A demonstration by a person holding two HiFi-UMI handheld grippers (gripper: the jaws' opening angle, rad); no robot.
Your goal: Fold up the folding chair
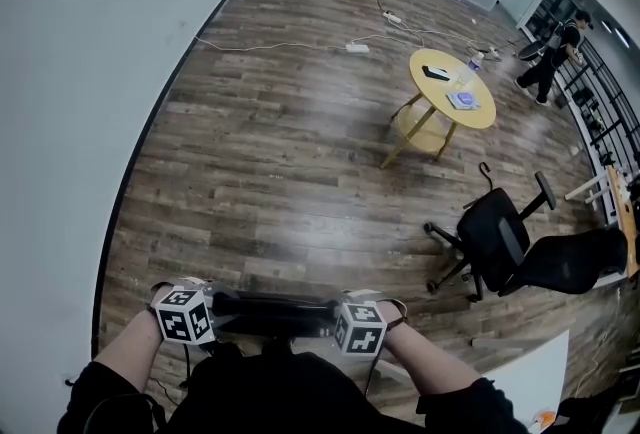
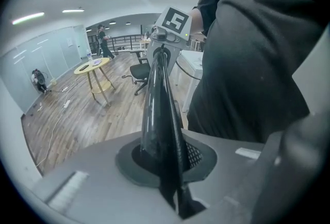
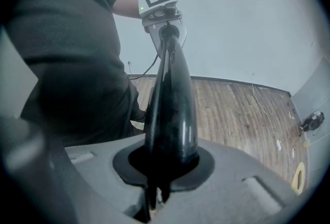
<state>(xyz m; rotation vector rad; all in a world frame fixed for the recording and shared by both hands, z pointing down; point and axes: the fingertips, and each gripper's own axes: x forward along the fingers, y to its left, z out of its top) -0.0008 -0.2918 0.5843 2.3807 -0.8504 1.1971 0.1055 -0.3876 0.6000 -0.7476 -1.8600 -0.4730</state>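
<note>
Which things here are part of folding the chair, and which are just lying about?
In the job:
- folding chair, only its black bar showing
- left gripper, shut on that bar
- right gripper, shut on it too

Lying about:
- round yellow table
- black office chair
- power strip on the floor

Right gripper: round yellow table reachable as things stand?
Probably not. The right gripper is shut on the black bar, and the yellow table stands far off across the wood floor. Nothing blocks it; it looks out of reach.
</note>
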